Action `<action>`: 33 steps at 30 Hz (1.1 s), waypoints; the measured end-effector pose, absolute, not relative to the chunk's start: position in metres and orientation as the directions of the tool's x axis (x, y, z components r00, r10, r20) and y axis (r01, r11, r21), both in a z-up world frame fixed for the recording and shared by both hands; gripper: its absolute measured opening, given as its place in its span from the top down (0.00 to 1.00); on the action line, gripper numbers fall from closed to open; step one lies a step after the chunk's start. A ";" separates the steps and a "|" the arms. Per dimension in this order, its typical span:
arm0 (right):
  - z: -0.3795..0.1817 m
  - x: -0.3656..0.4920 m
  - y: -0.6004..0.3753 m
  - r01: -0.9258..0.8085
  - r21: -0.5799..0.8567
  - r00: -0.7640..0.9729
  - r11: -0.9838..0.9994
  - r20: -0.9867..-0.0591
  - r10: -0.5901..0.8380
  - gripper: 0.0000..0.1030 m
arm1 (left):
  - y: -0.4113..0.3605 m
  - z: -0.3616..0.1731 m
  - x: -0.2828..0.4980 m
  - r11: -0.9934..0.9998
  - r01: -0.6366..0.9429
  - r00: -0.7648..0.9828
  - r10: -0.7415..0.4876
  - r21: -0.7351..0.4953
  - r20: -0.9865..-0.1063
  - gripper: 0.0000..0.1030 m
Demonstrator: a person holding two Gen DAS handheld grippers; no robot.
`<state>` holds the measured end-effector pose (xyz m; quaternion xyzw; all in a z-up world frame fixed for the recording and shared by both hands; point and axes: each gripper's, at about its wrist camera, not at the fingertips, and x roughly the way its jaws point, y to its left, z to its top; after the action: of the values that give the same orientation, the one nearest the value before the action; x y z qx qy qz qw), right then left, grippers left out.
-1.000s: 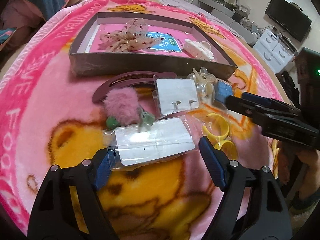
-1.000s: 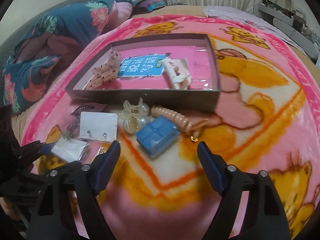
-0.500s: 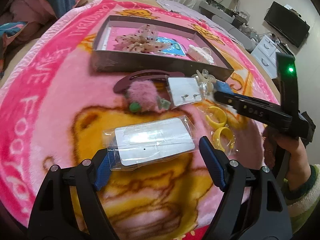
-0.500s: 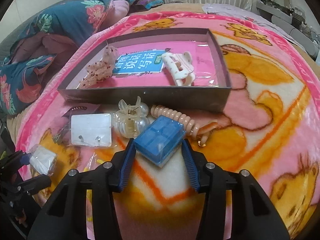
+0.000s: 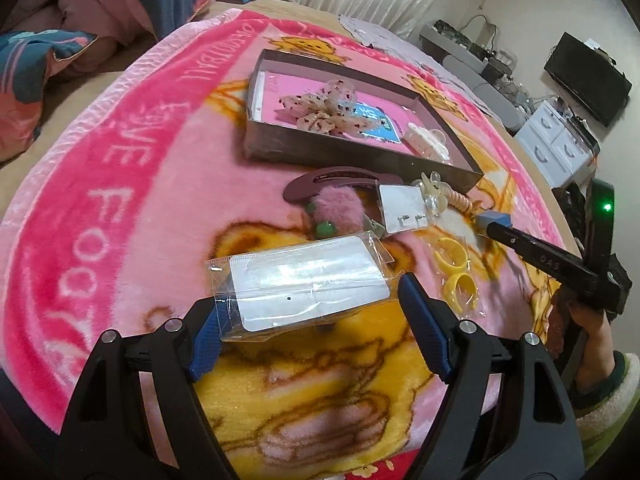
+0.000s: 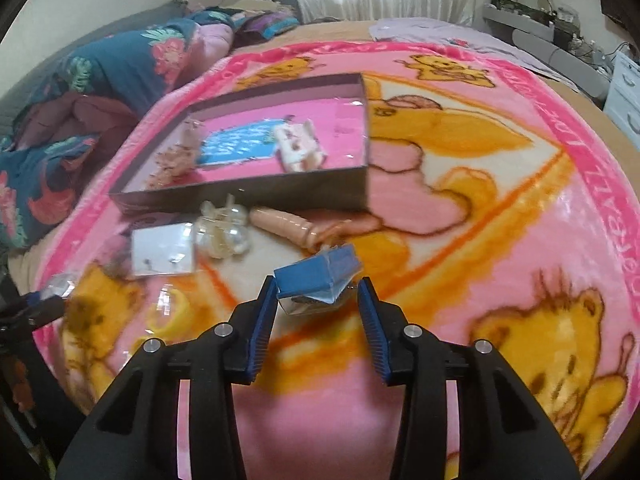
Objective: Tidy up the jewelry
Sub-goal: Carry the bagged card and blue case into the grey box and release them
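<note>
Two claws (image 5: 308, 320) (image 6: 316, 304), both gripping packets.

Two yellow rings (image 5: 452, 254), two claw clips (image 5: 426, 142), one tray (image 5: 360, 160), one blue box (image 6: 316, 276)

My left gripper (image 5: 312, 316) holds a clear packet with a white card (image 5: 308, 284) above the pink blanket (image 5: 120, 200). Ahead lie a fluffy pink hair tie (image 5: 338, 210), an earring card (image 5: 404, 206) and two yellow rings (image 5: 456, 268). Beyond sits the grey tray (image 5: 352, 156) with a bow (image 5: 320, 108). At the right, my right gripper (image 5: 494, 224) has a blue box (image 5: 494, 219) at its tip.
</note>
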<state>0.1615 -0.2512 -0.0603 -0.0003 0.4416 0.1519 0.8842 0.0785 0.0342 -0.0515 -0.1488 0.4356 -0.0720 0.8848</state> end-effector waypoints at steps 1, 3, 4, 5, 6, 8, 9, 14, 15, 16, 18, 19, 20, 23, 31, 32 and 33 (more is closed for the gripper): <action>-0.062 0.163 -0.251 -0.262 0.127 0.565 0.957 -0.783 0.258 0.61 | 0.035 -0.051 0.078 0.945 -0.002 0.610 -0.259 -0.328 -0.749 0.30; -0.067 0.167 -0.249 -0.249 0.079 0.571 0.965 -0.793 0.212 0.61 | 0.035 -0.051 0.078 0.945 -0.001 0.611 -0.259 -0.328 -0.748 0.30; -0.069 0.169 -0.249 -0.248 0.064 0.571 0.967 -0.796 0.200 0.61 | 0.035 -0.050 0.078 0.944 -0.001 0.612 -0.259 -0.329 -0.747 0.30; -0.071 0.171 -0.248 -0.250 0.056 0.571 0.967 -0.798 0.194 0.61 | 0.035 -0.050 0.078 0.944 -0.002 0.615 -0.259 -0.330 -0.745 0.30; -0.072 0.172 -0.247 -0.253 0.057 0.570 0.966 -0.798 0.196 0.61 | 0.036 -0.049 0.078 0.943 -0.002 0.617 -0.261 -0.333 -0.742 0.30; -0.070 0.172 -0.245 -0.277 0.074 0.568 0.958 -0.791 0.225 0.70 | 0.039 -0.046 0.078 0.942 -0.006 0.625 -0.259 -0.336 -0.736 0.30; -0.068 0.172 -0.243 -0.287 0.083 0.570 0.954 -0.786 0.240 0.70 | 0.041 -0.045 0.078 0.941 -0.008 0.629 -0.259 -0.339 -0.733 0.30; -0.042 0.156 -0.229 -0.388 0.150 0.585 0.910 -0.723 0.368 0.70 | 0.051 -0.035 0.083 0.939 -0.028 0.654 -0.242 -0.343 -0.717 0.30; -0.037 0.153 -0.226 -0.406 0.161 0.585 0.900 -0.710 0.391 0.70 | 0.053 -0.033 0.084 0.939 -0.031 0.658 -0.239 -0.343 -0.714 0.30; -0.030 0.150 -0.222 -0.427 0.173 0.584 0.888 -0.697 0.417 0.70 | 0.056 -0.031 0.085 0.939 -0.036 0.665 -0.234 -0.343 -0.710 0.30; -0.019 0.147 -0.216 -0.455 0.190 0.580 0.870 -0.678 0.451 0.70 | 0.060 -0.027 0.087 0.939 -0.045 0.673 -0.223 -0.340 -0.705 0.30; -0.013 0.145 -0.212 -0.472 0.196 0.577 0.860 -0.668 0.469 0.70 | 0.062 -0.025 0.089 0.940 -0.050 0.679 -0.216 -0.338 -0.702 0.30; -0.008 0.145 -0.209 -0.481 0.202 0.575 0.853 -0.662 0.481 0.70 | 0.064 -0.023 0.090 0.940 -0.057 0.684 -0.208 -0.336 -0.699 0.30; 0.006 0.146 -0.202 -0.507 0.214 0.567 0.835 -0.647 0.510 0.70 | 0.070 -0.018 0.096 0.942 -0.067 0.696 -0.193 -0.330 -0.692 0.30; 0.031 0.162 -0.192 -0.535 0.194 0.584 0.822 -0.618 0.526 0.70 | 0.067 0.004 0.121 0.952 -0.055 0.720 -0.172 -0.302 -0.672 0.30; 0.033 0.165 -0.193 -0.534 0.192 0.589 0.823 -0.614 0.525 0.70 | 0.065 0.007 0.124 0.953 -0.050 0.723 -0.171 -0.298 -0.669 0.30; 0.035 0.169 -0.194 -0.532 0.192 0.593 0.825 -0.610 0.525 0.70 | 0.063 0.010 0.127 0.955 -0.043 0.727 -0.171 -0.293 -0.665 0.30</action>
<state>0.1689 -0.1935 0.0352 -0.0050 0.3400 0.2961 0.8926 0.1274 0.0626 0.0101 -0.1456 0.3681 -0.0348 0.9177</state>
